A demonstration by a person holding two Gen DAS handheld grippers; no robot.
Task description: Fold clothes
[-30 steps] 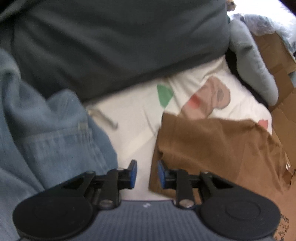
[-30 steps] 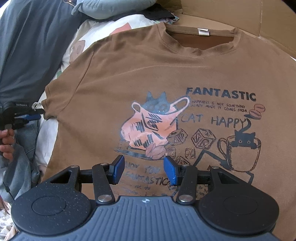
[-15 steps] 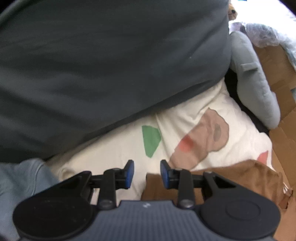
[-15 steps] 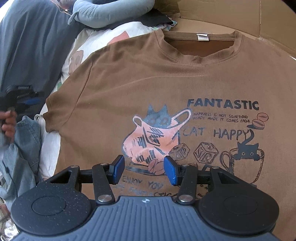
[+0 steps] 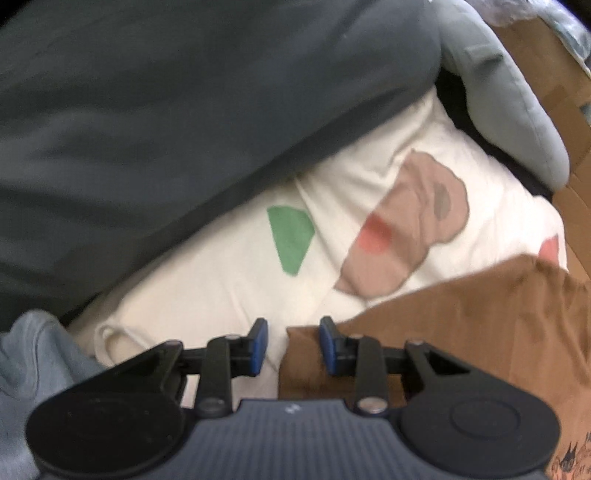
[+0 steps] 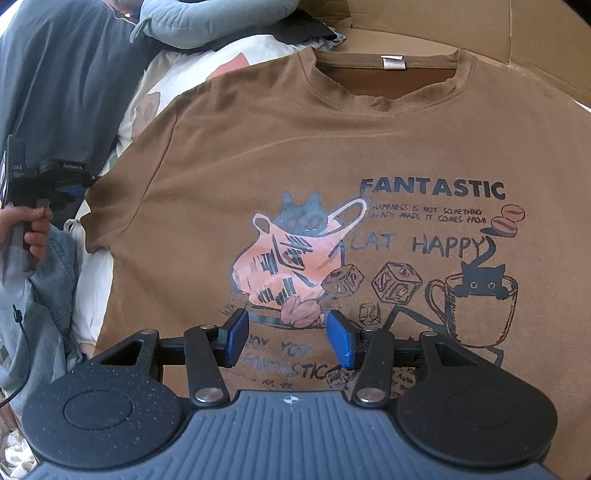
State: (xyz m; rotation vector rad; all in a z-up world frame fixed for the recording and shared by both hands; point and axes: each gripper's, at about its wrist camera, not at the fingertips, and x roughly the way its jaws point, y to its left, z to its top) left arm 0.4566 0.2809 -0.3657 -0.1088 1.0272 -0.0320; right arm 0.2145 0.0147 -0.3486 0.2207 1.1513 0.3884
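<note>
A brown T-shirt [image 6: 258,147] with a cat and "FANTASTIC" print lies spread face up, collar at the far side. My right gripper [image 6: 289,338] is open and hovers over the lower part of the print, holding nothing. My left gripper [image 5: 293,343] is open at the shirt's left sleeve [image 5: 461,332]. The sleeve's corner reaches into the gap beside the right-hand finger. In the right wrist view the left gripper [image 6: 55,173] shows at the far left, next to the sleeve edge, held by a hand [image 6: 33,229].
A dark grey fabric [image 5: 184,110] fills the far left. A cream printed pillow [image 5: 221,277] lies under the sleeve. Blue jeans [image 6: 44,295] are heaped at the left, a grey-blue cushion [image 6: 207,22] at the back. Cardboard [image 6: 480,26] lies behind the collar.
The left gripper left the jeans and sleeve hem, swung up toward the dark grey fabric, then eased back to the sleeve corner. The right gripper has barely moved.
</note>
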